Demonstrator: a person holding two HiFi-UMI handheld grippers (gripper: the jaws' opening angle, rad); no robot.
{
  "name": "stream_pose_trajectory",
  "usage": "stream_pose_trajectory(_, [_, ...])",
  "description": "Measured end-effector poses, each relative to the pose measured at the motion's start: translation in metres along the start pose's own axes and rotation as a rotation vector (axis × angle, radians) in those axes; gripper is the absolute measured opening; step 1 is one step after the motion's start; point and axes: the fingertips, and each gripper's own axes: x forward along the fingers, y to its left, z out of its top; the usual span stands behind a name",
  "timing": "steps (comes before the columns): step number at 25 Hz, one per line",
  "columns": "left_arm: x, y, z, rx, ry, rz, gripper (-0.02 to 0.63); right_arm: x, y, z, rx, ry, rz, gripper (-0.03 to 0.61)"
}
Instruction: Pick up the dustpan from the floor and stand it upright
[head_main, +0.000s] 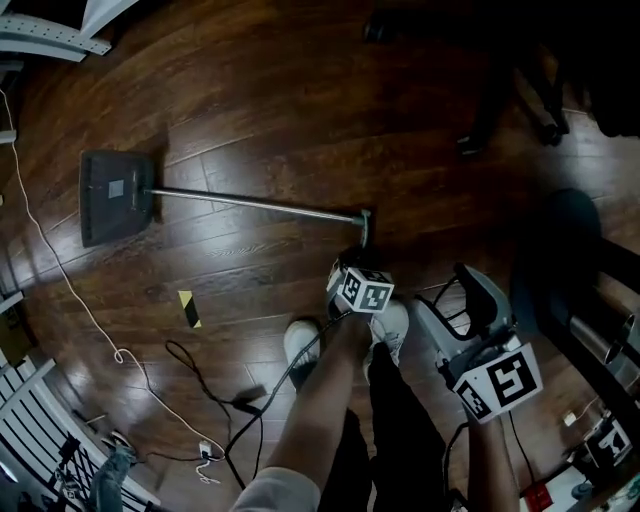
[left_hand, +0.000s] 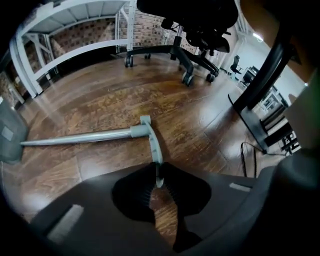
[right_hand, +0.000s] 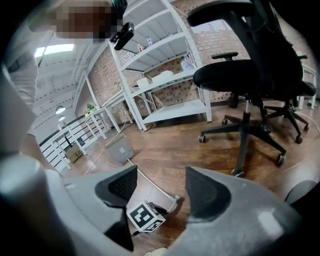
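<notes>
The grey dustpan (head_main: 115, 195) lies flat on the dark wooden floor, with its long metal handle (head_main: 250, 203) running right to a short cross grip (head_main: 364, 225). My left gripper (head_main: 357, 252) points steeply down at that grip. In the left gripper view the pads are shut on the tip of the cross grip (left_hand: 152, 142), with the pan (left_hand: 10, 132) far off at the left edge. My right gripper (head_main: 450, 300) hangs to the right, above the floor and apart from the dustpan. Its jaws (right_hand: 155, 187) stand open with nothing between them; the pan (right_hand: 120, 148) shows beyond.
A white cable (head_main: 60, 270) snakes along the left and a black cable (head_main: 215, 390) runs by the person's shoes (head_main: 300, 340). A yellow-and-black strip (head_main: 189, 308) lies on the floor. An office chair (right_hand: 245, 75) stands close at the right, with white shelving (right_hand: 165, 80) behind.
</notes>
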Motion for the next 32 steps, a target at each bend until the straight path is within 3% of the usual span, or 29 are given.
stream_pose_trajectory(5, [-0.115, -0.009, 0.070, -0.095, -0.144, -0.066, 0.057, -0.032, 0.035, 0.078, 0.017, -0.043, 0.000, 0.288])
stream_pose_trajectory(11, [-0.317, -0.003, 0.173, -0.149, -0.322, -0.202, 0.054, -0.094, 0.141, 0.231, -0.061, -0.148, 0.091, 0.288])
stream_pose_trajectory(15, [-0.453, 0.018, 0.230, -0.280, -0.390, -0.297, 0.058, -0.141, 0.203, 0.325, -0.091, -0.227, 0.111, 0.288])
stream_pose_trajectory(18, [-0.532, 0.040, 0.269, -0.375, -0.464, -0.368, 0.063, -0.164, 0.228, 0.373, -0.106, -0.269, 0.099, 0.288])
stream_pose_trajectory(22, [-0.607, 0.100, 0.287, -0.560, -0.577, -0.385, 0.064, -0.184, 0.258, 0.406, -0.152, -0.274, 0.093, 0.288])
stream_pose_trajectory(25, [-0.636, 0.146, 0.275, -0.645, -0.625, -0.371, 0.072, -0.193, 0.275, 0.416, -0.177, -0.269, 0.090, 0.288])
stream_pose_trajectory(28, [-0.647, 0.158, 0.263, -0.668, -0.666, -0.416, 0.070, -0.199, 0.287, 0.415, -0.166, -0.260, 0.089, 0.288])
stream_pose_trajectory(32, [-0.642, 0.143, 0.249, -0.655, -0.657, -0.450, 0.063, -0.207, 0.301, 0.401, -0.148, -0.224, 0.075, 0.288])
